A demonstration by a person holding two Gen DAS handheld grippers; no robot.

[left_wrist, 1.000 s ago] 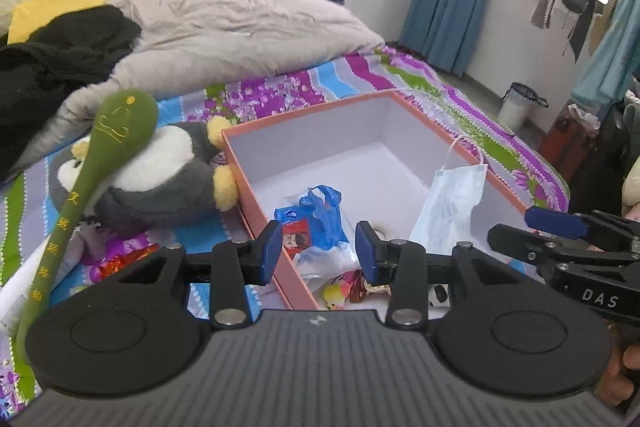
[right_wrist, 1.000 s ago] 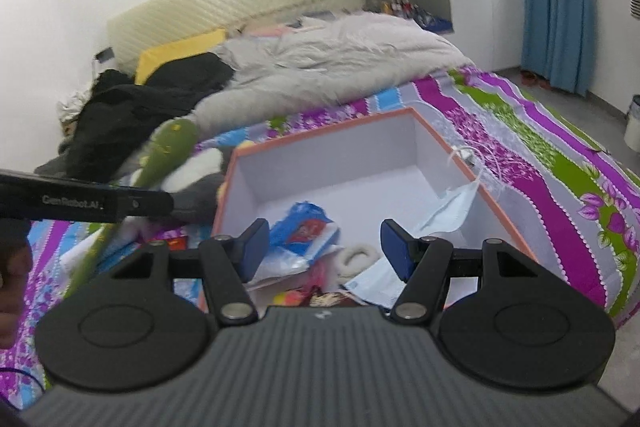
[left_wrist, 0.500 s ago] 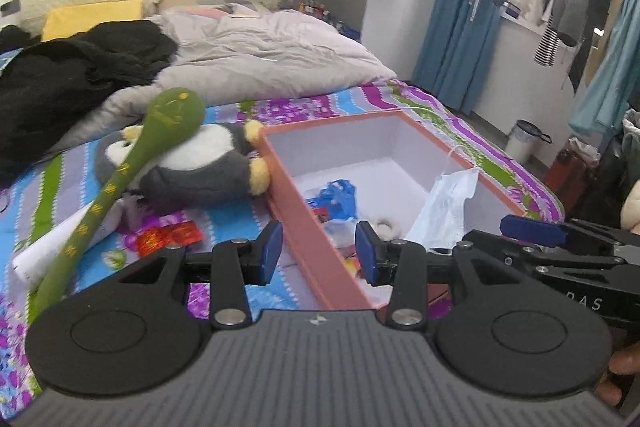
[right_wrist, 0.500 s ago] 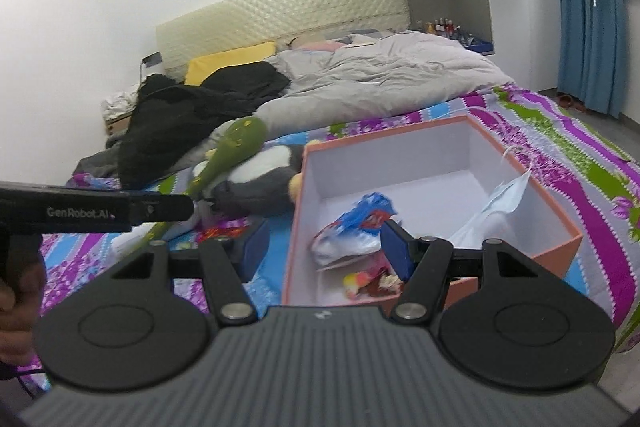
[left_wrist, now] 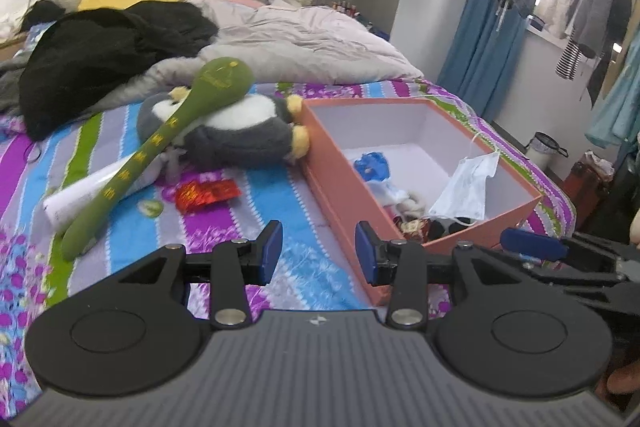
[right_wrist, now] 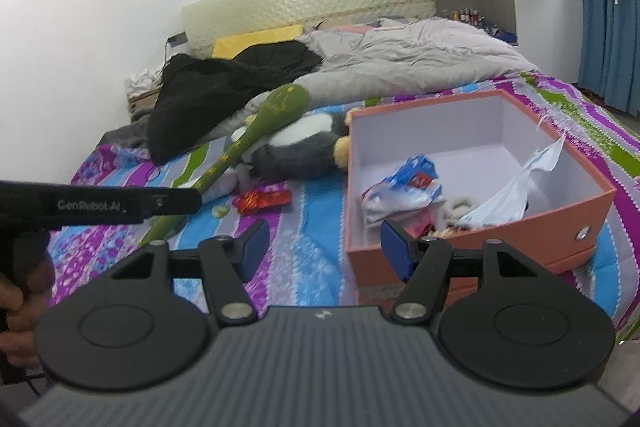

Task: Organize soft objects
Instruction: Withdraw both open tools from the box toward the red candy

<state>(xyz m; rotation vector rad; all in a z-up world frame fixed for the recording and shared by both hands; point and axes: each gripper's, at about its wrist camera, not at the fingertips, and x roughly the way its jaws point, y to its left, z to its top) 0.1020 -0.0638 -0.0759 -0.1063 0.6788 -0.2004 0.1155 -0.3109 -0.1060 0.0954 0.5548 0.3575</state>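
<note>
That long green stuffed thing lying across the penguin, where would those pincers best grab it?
Probably the thin stem of the green plush stick, partway down where it clears the plush penguin. It is narrow enough for open jaws, while the round head looks too wide. The left gripper is nearer; come from above, fingers straddling the stem crosswise.

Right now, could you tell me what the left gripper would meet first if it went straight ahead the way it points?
Probably the striped bedspread, then the near left wall of the orange box. The left gripper is open and empty, its line running just left of that wall; depth is hard to judge in this fisheye view.
</note>
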